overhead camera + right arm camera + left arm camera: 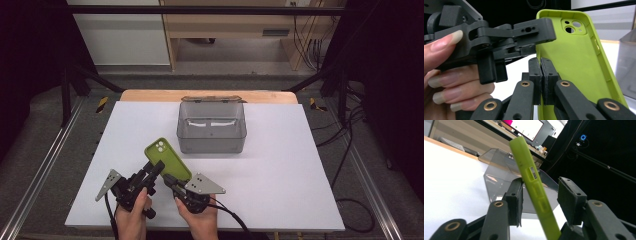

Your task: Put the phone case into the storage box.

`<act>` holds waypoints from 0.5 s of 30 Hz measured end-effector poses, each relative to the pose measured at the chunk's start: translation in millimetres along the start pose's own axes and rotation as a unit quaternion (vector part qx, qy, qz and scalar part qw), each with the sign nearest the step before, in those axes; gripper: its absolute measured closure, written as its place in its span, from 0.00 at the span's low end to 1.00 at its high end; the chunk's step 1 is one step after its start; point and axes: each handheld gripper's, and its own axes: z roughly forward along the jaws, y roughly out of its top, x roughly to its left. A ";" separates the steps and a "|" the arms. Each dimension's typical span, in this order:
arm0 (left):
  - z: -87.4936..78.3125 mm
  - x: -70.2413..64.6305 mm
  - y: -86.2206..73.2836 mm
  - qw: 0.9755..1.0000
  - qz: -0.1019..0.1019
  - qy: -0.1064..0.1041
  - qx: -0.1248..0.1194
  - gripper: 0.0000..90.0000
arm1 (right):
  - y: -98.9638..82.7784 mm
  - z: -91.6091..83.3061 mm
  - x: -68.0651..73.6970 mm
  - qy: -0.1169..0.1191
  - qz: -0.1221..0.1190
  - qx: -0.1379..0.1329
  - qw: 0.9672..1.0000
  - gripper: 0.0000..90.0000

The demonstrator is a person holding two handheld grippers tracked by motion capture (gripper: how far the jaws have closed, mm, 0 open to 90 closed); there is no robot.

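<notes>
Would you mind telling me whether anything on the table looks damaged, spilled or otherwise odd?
Nothing looks damaged or spilled. The green phone case is empty and held tilted off the table, pinched in the right gripper, with the left gripper's jaws either side of its edge. The clear bin stands upright.

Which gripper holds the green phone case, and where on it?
The right gripper pinches the green phone case on its lower side wall. The left gripper straddles its edge, pads not yet pressing.

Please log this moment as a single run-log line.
right gripper: shut on green phone case edge | left gripper: open astride case, one pad touching | clear bin: behind
</notes>
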 end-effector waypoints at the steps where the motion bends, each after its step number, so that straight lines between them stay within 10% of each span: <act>1: -0.5 0.7 0.1 1.000 0.000 0.003 -0.001 0.64 | -1.0 1.8 1.6 0.002 0.004 -0.001 1.000 0.98; 15: -2.8 6.7 -0.7 0.999 -0.030 0.004 -0.010 0.76 | -1.1 8.5 7.9 -0.005 0.006 -0.011 1.000 0.98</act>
